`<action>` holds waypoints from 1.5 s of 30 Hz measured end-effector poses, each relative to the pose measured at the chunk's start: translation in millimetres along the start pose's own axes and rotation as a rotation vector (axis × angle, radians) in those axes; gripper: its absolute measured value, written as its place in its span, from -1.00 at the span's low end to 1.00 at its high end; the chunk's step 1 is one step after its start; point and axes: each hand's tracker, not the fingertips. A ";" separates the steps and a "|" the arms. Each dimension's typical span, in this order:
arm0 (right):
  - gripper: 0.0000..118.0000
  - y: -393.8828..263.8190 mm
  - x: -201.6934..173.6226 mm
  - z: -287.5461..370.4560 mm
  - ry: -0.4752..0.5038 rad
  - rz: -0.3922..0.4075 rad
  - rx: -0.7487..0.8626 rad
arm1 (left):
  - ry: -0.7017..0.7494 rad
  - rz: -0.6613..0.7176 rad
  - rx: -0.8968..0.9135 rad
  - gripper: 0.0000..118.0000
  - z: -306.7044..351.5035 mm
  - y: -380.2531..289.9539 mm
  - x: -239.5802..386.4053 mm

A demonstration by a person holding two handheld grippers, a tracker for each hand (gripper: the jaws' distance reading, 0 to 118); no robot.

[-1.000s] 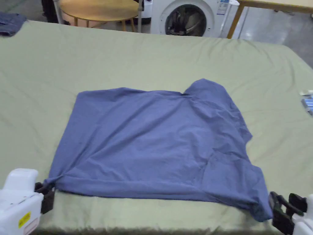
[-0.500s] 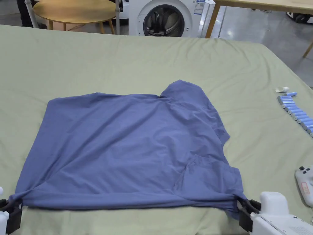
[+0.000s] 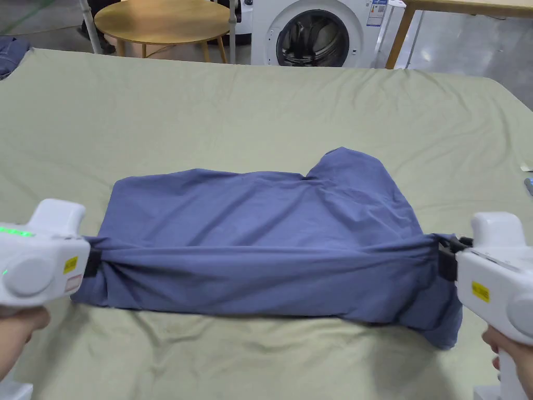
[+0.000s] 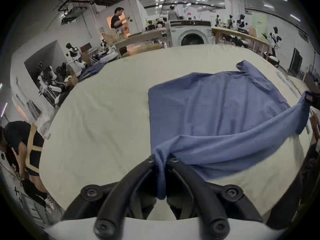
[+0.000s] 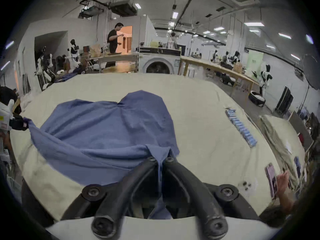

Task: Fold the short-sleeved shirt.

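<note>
A blue short-sleeved shirt (image 3: 260, 229) lies on the green-sheeted table (image 3: 260, 109), its near edge lifted and stretched taut between both grippers. My left gripper (image 3: 92, 262) is shut on the shirt's near left corner; the left gripper view shows cloth (image 4: 216, 115) pinched between the black jaws of that gripper (image 4: 161, 160). My right gripper (image 3: 446, 256) is shut on the near right corner, the shirt (image 5: 103, 131) bunched between the jaws of that gripper (image 5: 161, 159). One sleeve (image 3: 354, 166) sticks out at the far right. The raised fold hides the shirt's near part.
A row of blue cylinders (image 5: 240, 127) lies on the table to the right, past the shirt. Beyond the table's far edge stand a round wooden table (image 3: 161, 21) and a washing machine (image 3: 317, 31). Another dark garment (image 3: 10, 52) sits at the far left corner.
Both grippers have lifted the shirt's near edge off the table and carried it away from me, over the shirt's body. The head camera has also shifted.
</note>
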 end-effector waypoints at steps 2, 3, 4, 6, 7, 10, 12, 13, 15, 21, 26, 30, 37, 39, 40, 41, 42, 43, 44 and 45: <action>-0.99 -0.3 -4.4 -32.2 -0.007 -0.018 -0.055 | -0.012 0.015 -0.049 -0.95 -29.8 9.8 0.4; -0.99 -2.2 -5.2 -42.8 -0.005 -0.040 -0.085 | -0.019 0.039 -0.076 -0.95 -38.8 10.3 1.8; -0.99 -4.8 -6.1 -52.3 -0.002 -0.060 -0.113 | -0.037 0.050 -0.100 -0.95 -46.9 10.5 1.3; -0.99 -13.4 -5.6 -57.4 0.007 -0.072 -0.121 | -0.035 0.047 -0.088 -0.95 -49.7 7.5 1.5; -0.96 -16.4 -5.1 -54.7 0.016 -0.082 -0.113 | -0.033 0.049 -0.075 -0.90 -44.2 4.0 1.4; 0.49 -20.3 -2.5 -26.5 0.057 -0.101 -0.068 | -0.057 0.100 0.001 0.65 -15.1 -9.1 1.1; 0.83 -25.9 -11.4 4.9 0.091 -0.098 -0.007 | -0.092 0.119 0.137 0.84 19.3 -24.9 4.3; 0.83 -28.2 -14.7 22.2 0.090 -0.078 0.048 | -0.106 0.132 0.215 0.84 37.2 -36.6 8.4; 0.83 -43.2 -31.5 56.3 0.114 -0.051 0.152 | -0.094 0.144 0.302 0.84 58.8 -59.0 16.9; -1.00 -95.7 -81.4 113.4 0.086 -0.040 0.345 | -0.048 0.156 0.371 -0.86 77.5 -137.6 50.6; -1.00 -113.1 -98.8 121.6 0.142 -0.037 0.291 | -0.115 0.188 0.238 -1.00 57.7 -172.4 40.2; -1.00 -115.5 -96.0 125.1 0.122 -0.013 0.293 | -0.076 0.198 0.243 -1.00 44.8 -167.7 15.5; -1.00 -114.9 -79.2 116.4 0.095 -0.056 0.252 | -0.009 0.190 0.179 0.94 10.2 -118.1 -10.4; -1.00 -115.5 -75.6 112.9 0.087 -0.058 0.241 | 0.017 0.195 0.200 0.99 -10.5 -105.4 -18.1; -1.00 -116.2 -74.1 111.2 0.075 -0.060 0.237 | 0.023 0.202 0.178 0.99 -22.3 -97.3 -22.8; -1.00 -114.3 -68.4 109.5 0.068 -0.062 0.230 | 0.031 0.210 0.143 0.99 -33.6 -90.9 -26.1; -1.00 -114.3 -65.2 107.1 0.060 -0.066 0.219 | 0.033 0.211 0.125 0.99 -45.3 -84.8 -28.7; -1.00 -114.7 -62.1 104.8 0.051 -0.072 0.211 | 0.033 0.199 0.105 0.99 -45.5 -79.3 -22.5; -1.00 -115.1 -59.1 102.9 0.041 -0.077 0.205 | 0.032 0.184 0.083 0.94 -53.5 -75.9 -22.7; -1.00 -113.5 -52.9 101.6 0.031 -0.082 0.198 | 0.045 0.172 0.066 0.89 -62.1 -72.7 -21.3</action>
